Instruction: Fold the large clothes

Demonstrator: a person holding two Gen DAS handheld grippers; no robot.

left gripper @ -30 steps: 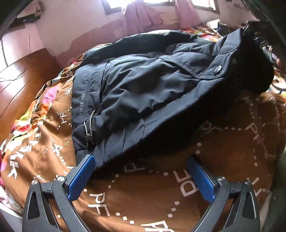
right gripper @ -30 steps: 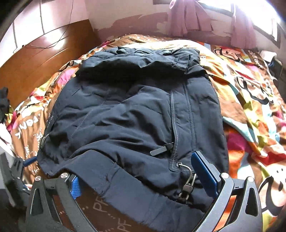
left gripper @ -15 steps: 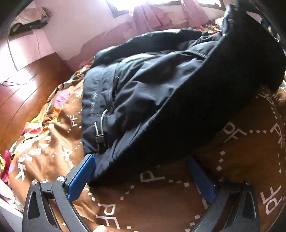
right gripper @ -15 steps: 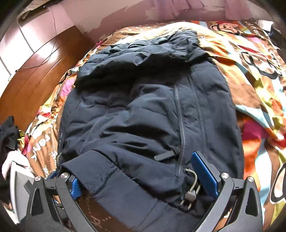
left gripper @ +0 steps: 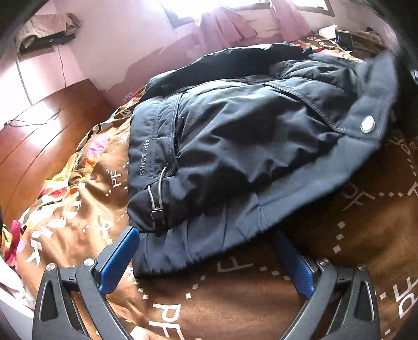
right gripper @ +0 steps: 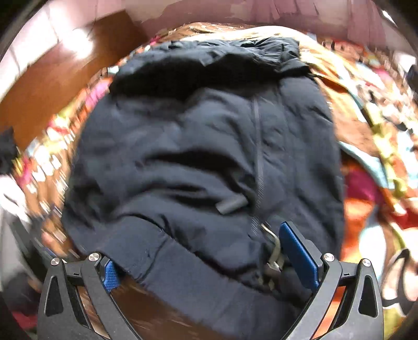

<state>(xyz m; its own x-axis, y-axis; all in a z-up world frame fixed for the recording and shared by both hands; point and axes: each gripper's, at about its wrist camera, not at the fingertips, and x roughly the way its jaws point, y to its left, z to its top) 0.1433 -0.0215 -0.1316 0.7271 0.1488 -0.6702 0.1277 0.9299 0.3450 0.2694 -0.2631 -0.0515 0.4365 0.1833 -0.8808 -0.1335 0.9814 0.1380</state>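
A large dark navy padded jacket [left gripper: 235,146] lies on the bed, with "SINCE 1968" printed on its side and a snap button near its right edge. My left gripper [left gripper: 206,251] is open; the jacket's near hem lies between its blue fingers. In the right wrist view the jacket [right gripper: 198,162] fills the middle, blurred by motion. My right gripper [right gripper: 209,253] is open wide, its jaws astride the jacket's hem and zipper pull; its left finger is mostly hidden under the cloth.
The bed carries a brown quilt with white letters [left gripper: 235,308] and colourful cartoon bedding [right gripper: 378,146] on the right. A wooden headboard [left gripper: 39,130] stands at the left. Pink wall and curtains [left gripper: 227,23] are behind.
The lifted right edge of the jacket has dropped back flatter in the left wrist view. The right wrist view has swung and closed in on the jacket, now motion-blurred. Both grippers stay open.
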